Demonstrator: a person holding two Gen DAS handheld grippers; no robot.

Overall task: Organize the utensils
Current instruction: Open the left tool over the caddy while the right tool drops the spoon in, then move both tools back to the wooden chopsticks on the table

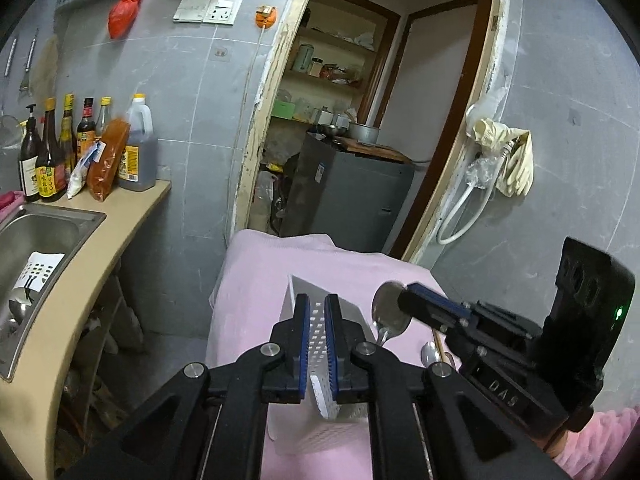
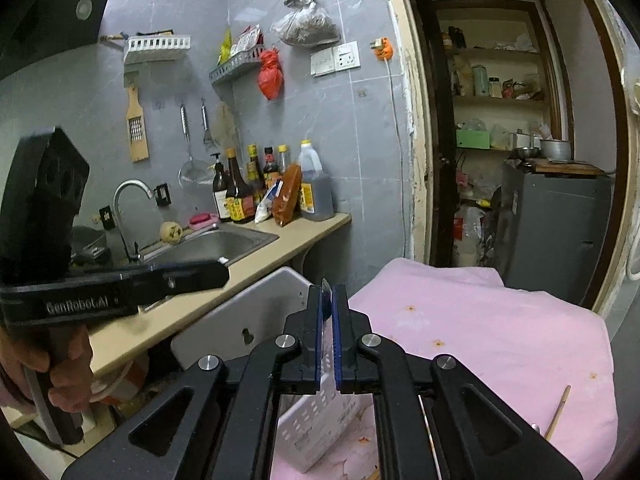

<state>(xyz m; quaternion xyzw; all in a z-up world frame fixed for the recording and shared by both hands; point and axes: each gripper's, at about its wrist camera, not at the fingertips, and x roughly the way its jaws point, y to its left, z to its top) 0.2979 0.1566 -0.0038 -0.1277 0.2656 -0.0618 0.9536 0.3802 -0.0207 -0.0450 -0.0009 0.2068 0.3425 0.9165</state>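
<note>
White perforated utensil holder [image 1: 320, 332] sits on the pink cloth [image 2: 480, 320], its wall pinched by the left gripper [image 1: 317, 320]. Right gripper [image 2: 328, 308] is pressed together on a steel spoon [image 1: 390, 312], bowl up, just beside the holder. Advice: keep the holder steady, centre the handle over the opening, lower before releasing. Another spoon [image 1: 430, 354] and a chopstick [image 2: 558, 412] wait on the cloth.
</note>
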